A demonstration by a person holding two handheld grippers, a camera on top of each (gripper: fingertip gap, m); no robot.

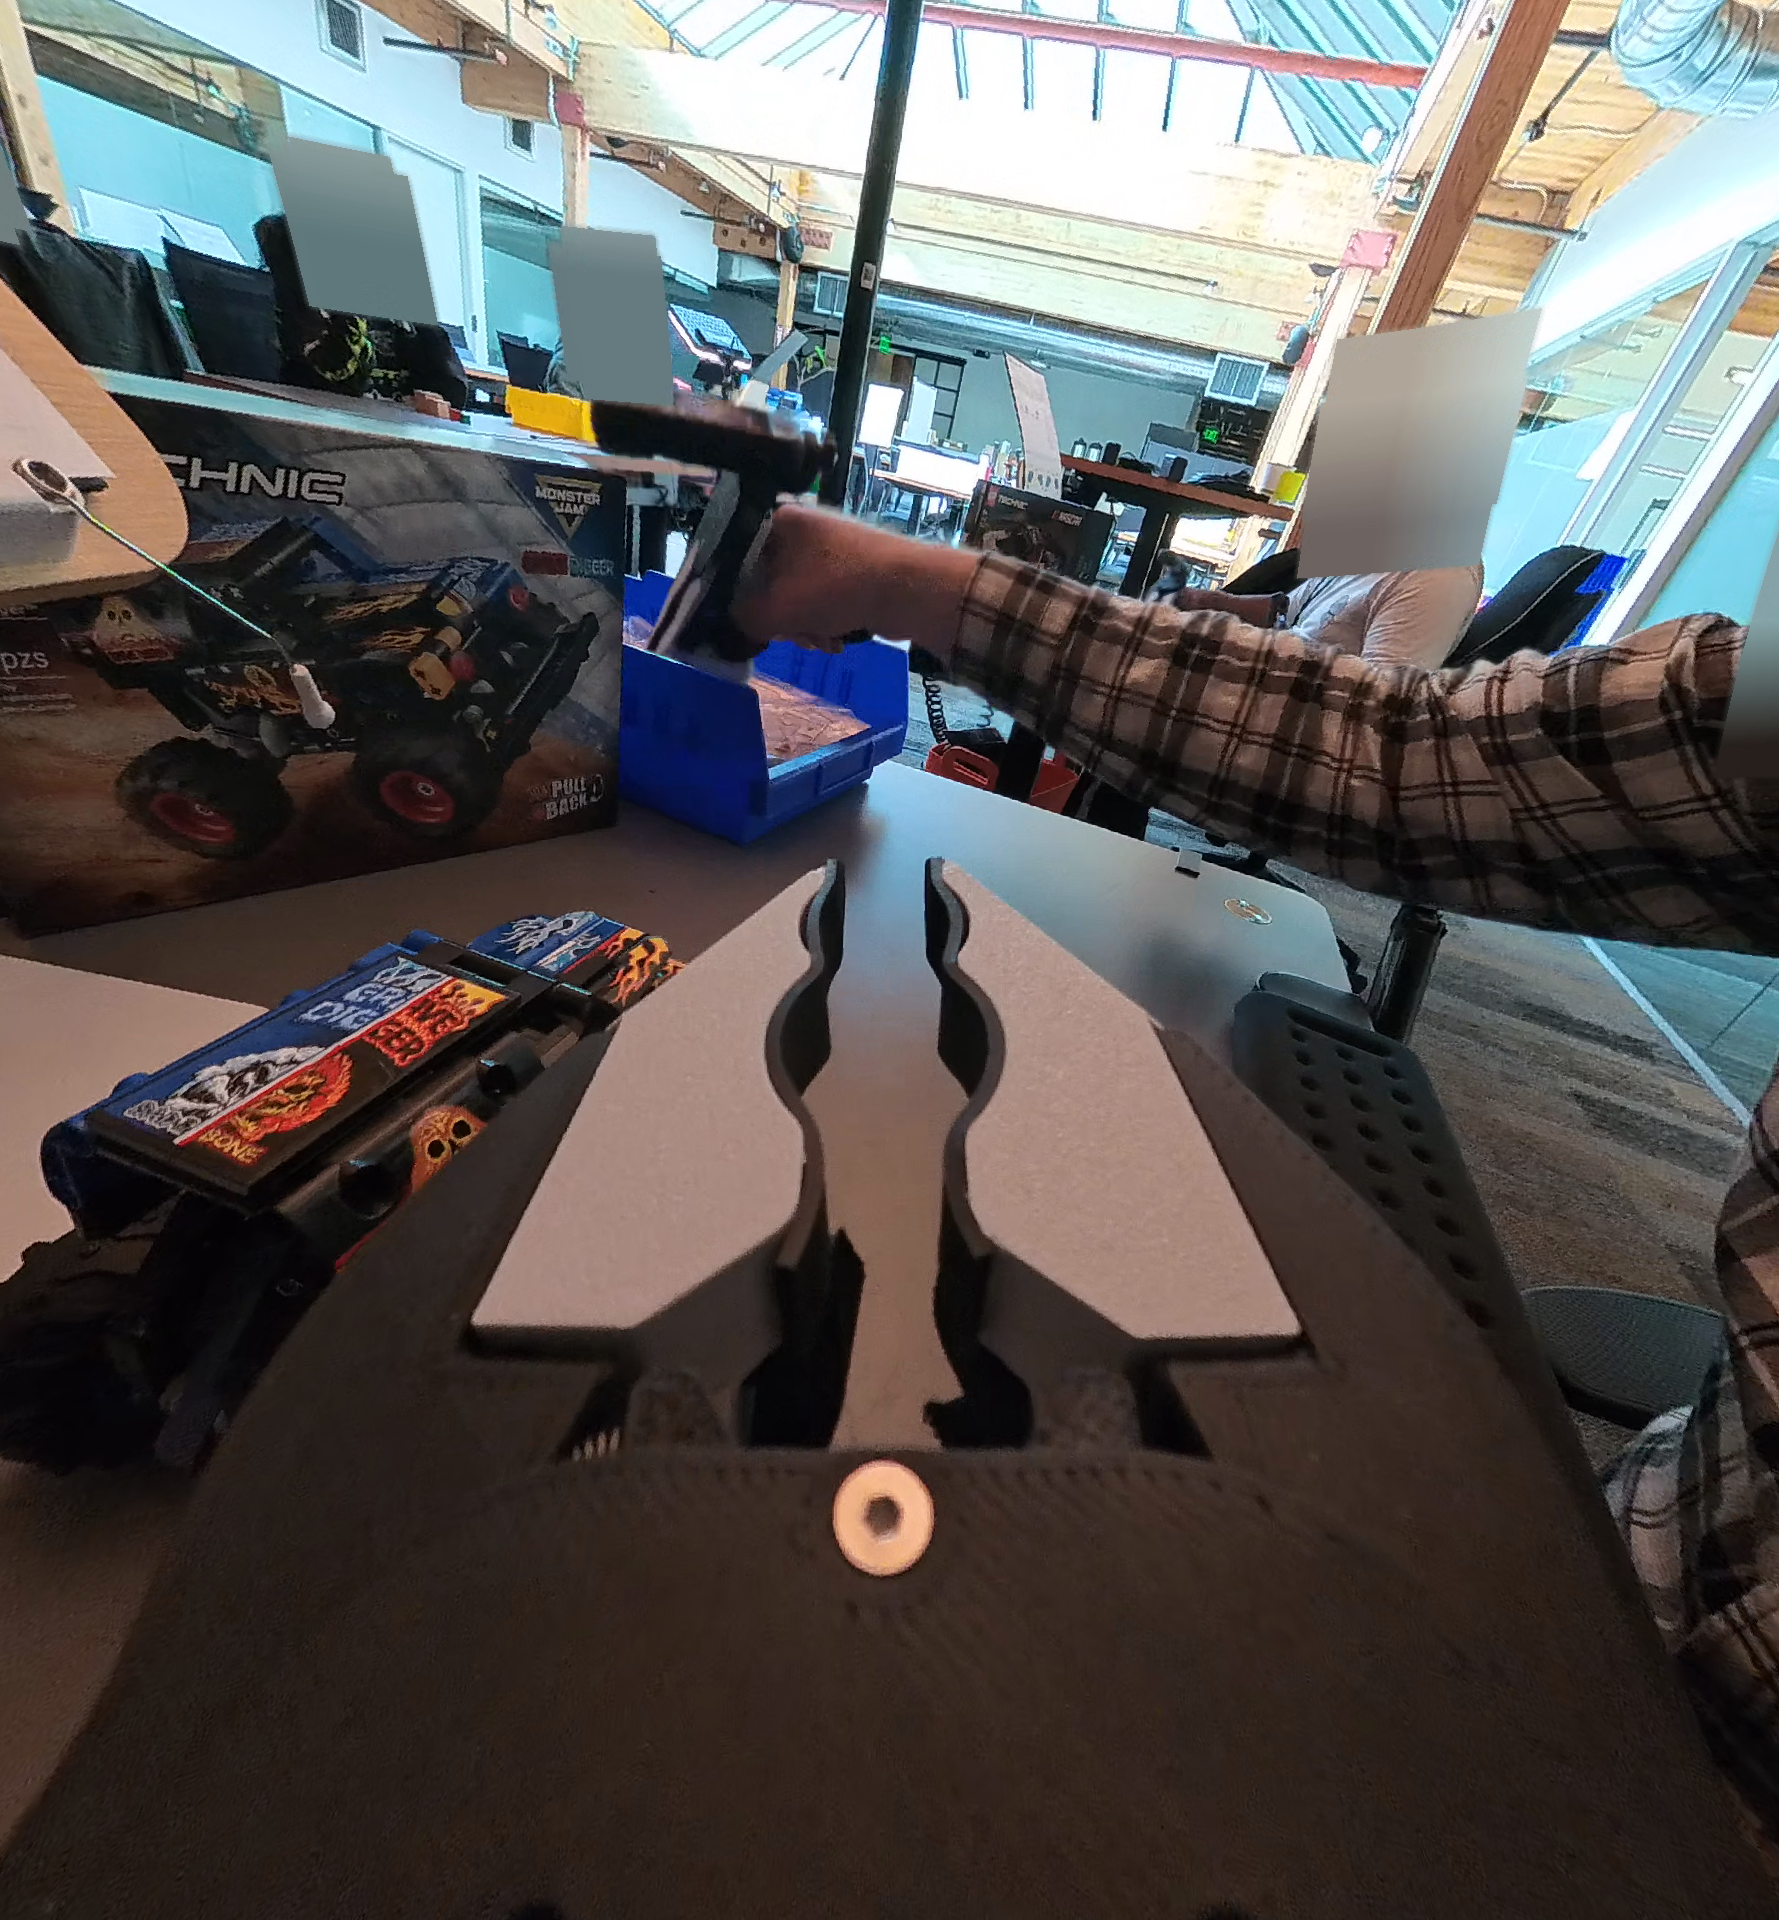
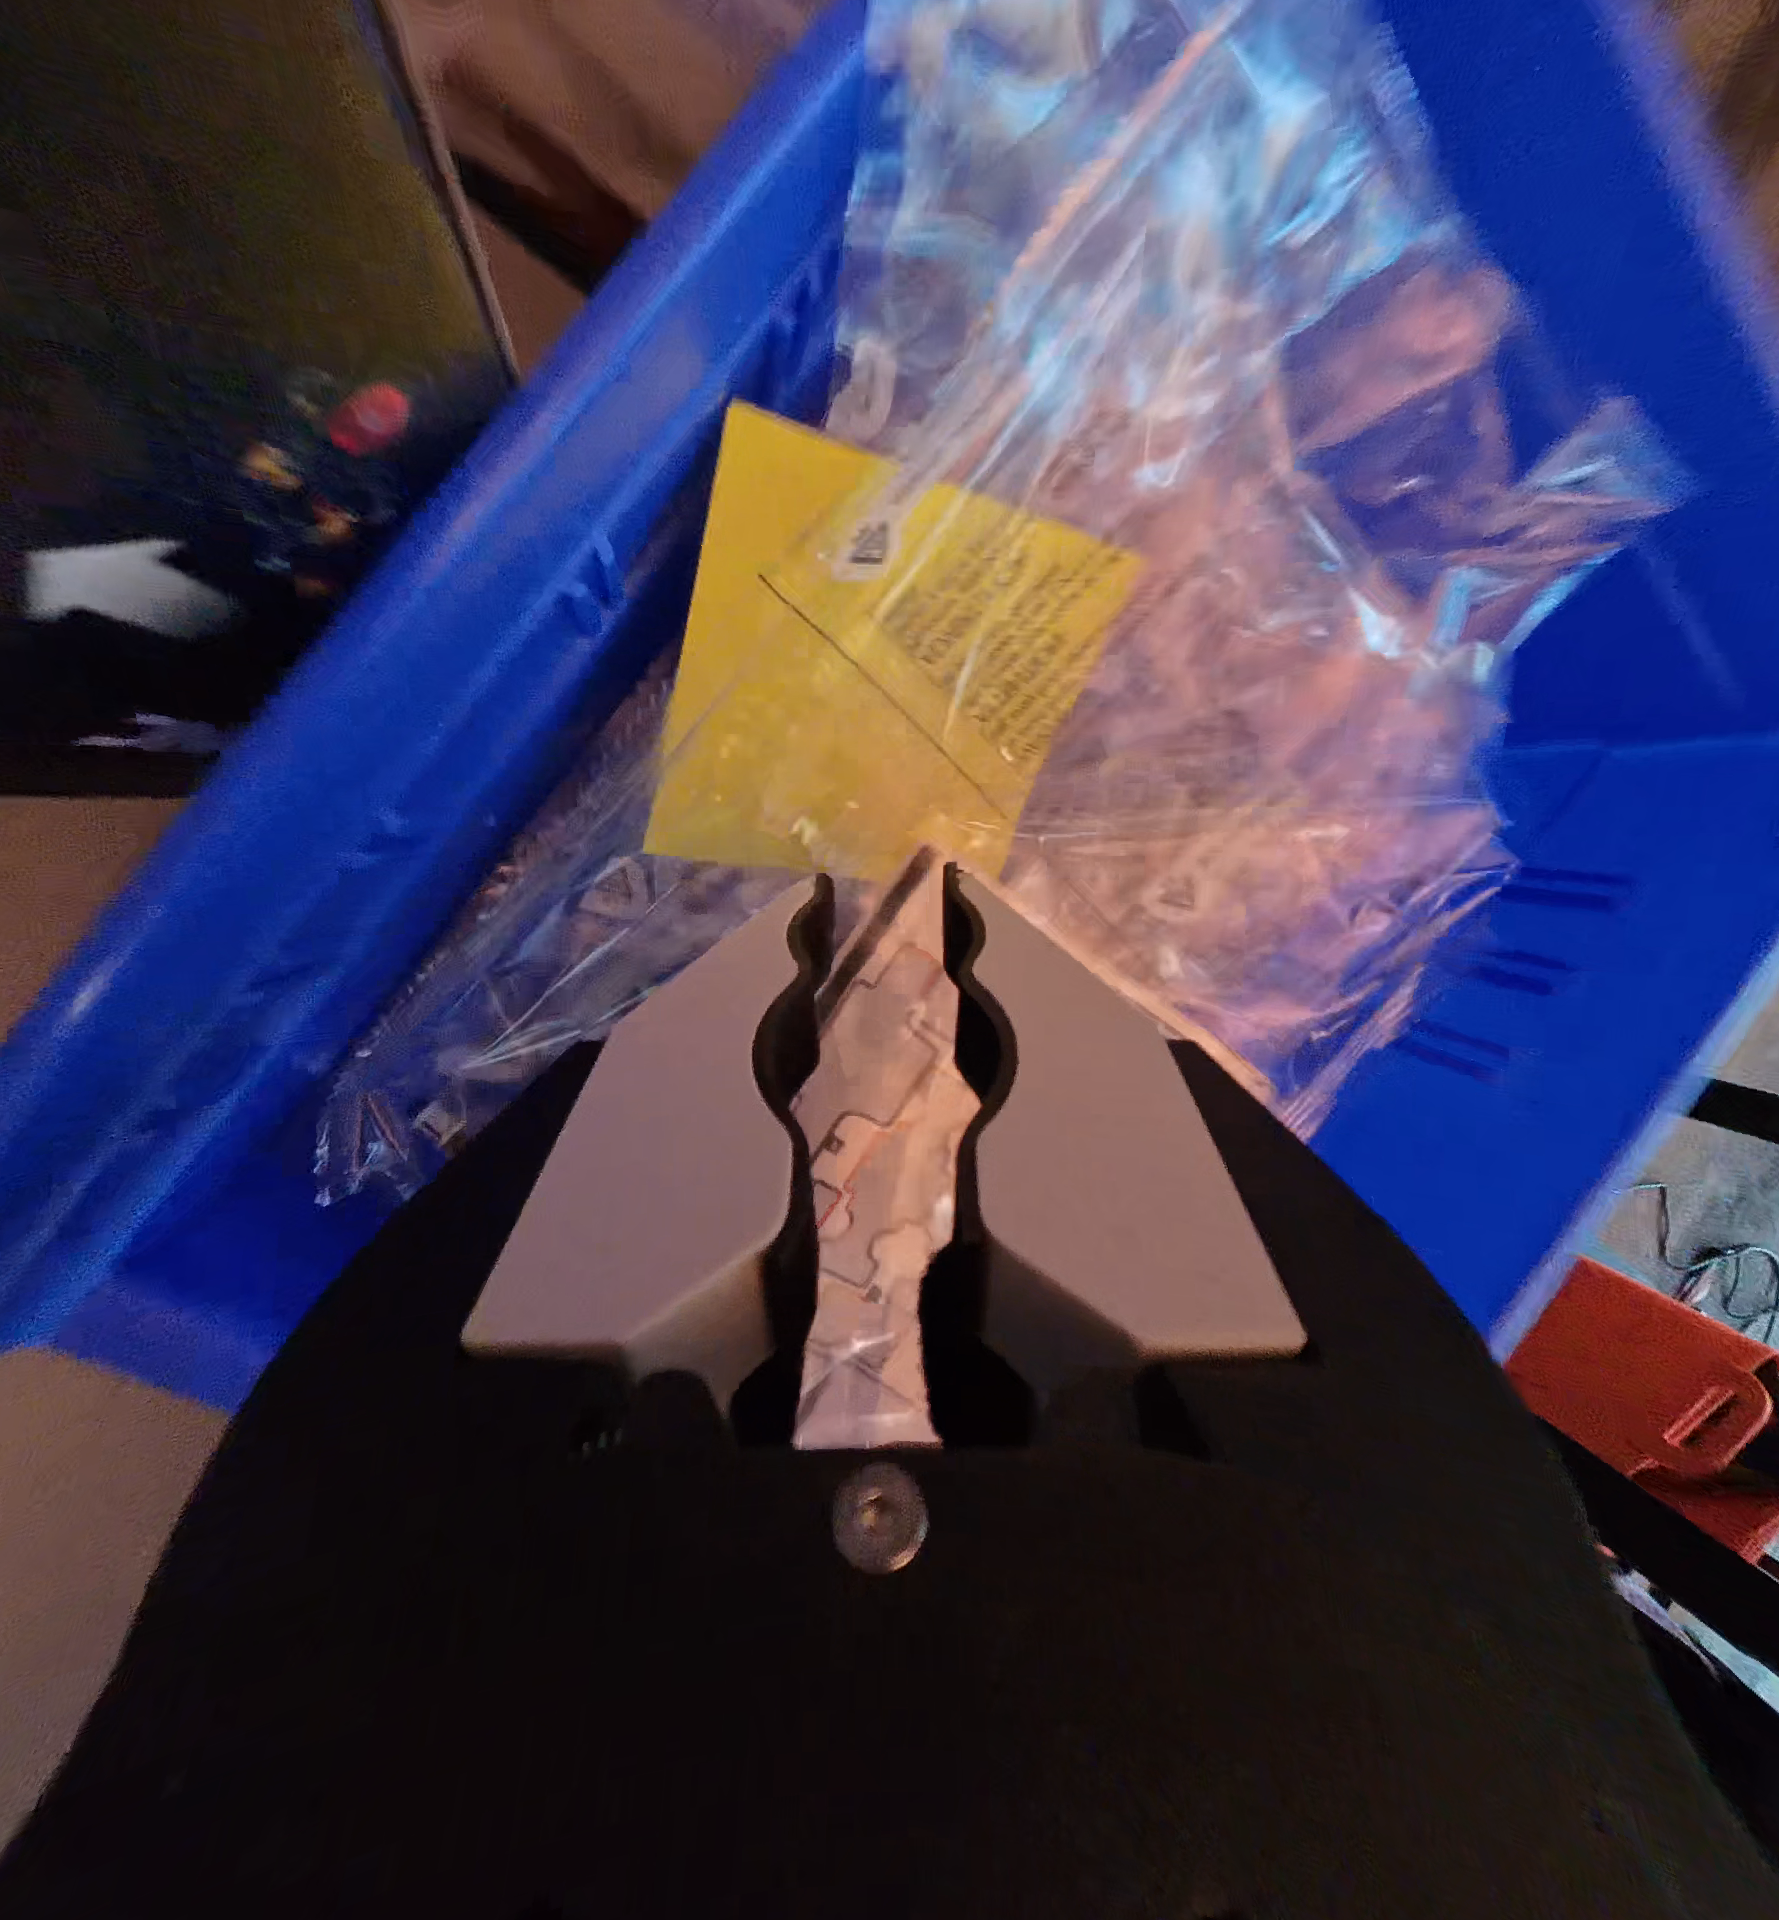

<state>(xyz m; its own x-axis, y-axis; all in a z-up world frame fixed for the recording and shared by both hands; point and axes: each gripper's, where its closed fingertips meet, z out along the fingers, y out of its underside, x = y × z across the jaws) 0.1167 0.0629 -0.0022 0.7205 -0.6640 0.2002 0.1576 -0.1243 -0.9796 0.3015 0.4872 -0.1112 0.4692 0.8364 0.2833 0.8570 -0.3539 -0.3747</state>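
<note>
My left gripper (image 1: 883,873) hovers low over the grey table (image 1: 1072,862), its jaws a narrow gap apart with nothing between them. A blue and black toy monster truck (image 1: 345,1091) with flame stickers stands just left of its left finger. My right gripper (image 2: 885,883) points down into a blue plastic bin (image 2: 397,779), jaws a narrow gap apart, tips at a crumpled clear plastic bag (image 2: 1228,623) with a yellow sheet (image 2: 864,675) inside. Part of the bag shows through the gap. The left wrist view shows the right gripper (image 1: 703,644) in a hand over the bin (image 1: 760,748).
The toy's printed box (image 1: 293,644) stands at the back left, next to the bin. A wooden board (image 1: 54,436) overhangs at far left. A plaid-sleeved arm (image 1: 1332,727) crosses the right side. A red object (image 2: 1674,1403) lies on the floor beyond the bin. A chair armrest (image 1: 1363,1122) is at the table's right.
</note>
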